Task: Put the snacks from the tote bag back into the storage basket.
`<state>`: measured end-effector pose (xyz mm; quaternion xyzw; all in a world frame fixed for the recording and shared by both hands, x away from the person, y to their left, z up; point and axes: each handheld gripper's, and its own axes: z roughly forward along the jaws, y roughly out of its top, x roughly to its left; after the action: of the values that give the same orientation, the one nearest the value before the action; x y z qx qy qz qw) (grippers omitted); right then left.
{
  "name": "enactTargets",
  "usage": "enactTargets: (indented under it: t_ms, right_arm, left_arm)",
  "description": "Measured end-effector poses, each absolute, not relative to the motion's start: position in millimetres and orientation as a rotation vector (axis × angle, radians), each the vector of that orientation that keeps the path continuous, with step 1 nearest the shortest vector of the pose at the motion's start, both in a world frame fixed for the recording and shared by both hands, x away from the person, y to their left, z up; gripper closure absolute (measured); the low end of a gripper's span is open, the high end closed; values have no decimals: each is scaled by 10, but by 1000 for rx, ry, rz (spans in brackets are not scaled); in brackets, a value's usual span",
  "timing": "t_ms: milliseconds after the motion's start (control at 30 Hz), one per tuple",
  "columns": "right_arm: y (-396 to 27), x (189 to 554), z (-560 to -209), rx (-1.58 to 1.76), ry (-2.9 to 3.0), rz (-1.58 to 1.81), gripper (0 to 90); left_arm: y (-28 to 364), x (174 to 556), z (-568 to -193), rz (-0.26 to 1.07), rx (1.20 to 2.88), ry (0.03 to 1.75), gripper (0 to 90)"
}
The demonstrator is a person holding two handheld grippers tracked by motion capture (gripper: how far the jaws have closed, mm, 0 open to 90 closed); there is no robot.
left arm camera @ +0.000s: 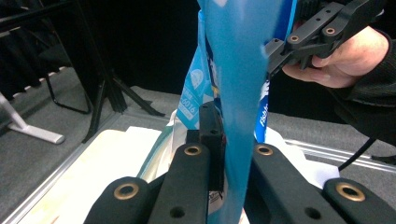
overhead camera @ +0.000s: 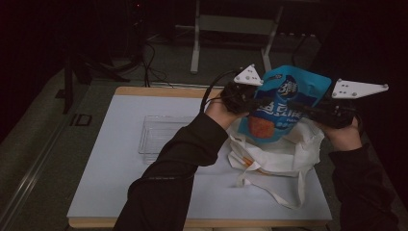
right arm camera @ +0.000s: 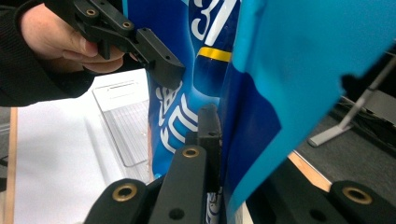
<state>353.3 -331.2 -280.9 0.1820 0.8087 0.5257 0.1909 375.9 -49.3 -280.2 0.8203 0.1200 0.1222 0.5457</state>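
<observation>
- Holding the blue snack pouch [overhead camera: 284, 103] up between both claws, you have it above the white tote bag [overhead camera: 281, 154], which lies on the desk [overhead camera: 120, 178] beneath your hands.
- Your left claw [overhead camera: 250, 98] is clenched on the pouch's left edge; in the left gripper view the blue film [left arm camera: 238, 140] runs straight up between its jaws.
- Your right claw [overhead camera: 315, 108] is clamped on the opposite edge, with a fold of the pouch [right arm camera: 261, 116] pinched between its jaws in the right gripper view.
- Risk, as I judge it: each claw bites only a thin strip of slippery film, so pulling the claws apart could slide the film out or tear it.
- If one claw lets go first, the pouch would likely swing from the other and miss the tote's mouth.
- A clear plastic tray [overhead camera: 161, 134] sits on the desk, well off beyond your left claw, apart from the tote.
</observation>
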Motion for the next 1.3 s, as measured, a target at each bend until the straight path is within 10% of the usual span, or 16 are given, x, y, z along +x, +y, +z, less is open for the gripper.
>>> enactTargets:
  t_ms: [1300]
  right_arm:
    - [-2035, 3650, -2685, 269, 2396, 1518, 879]
  left_arm:
    - [792, 3420, -2696, 380, 1948, 408, 900]
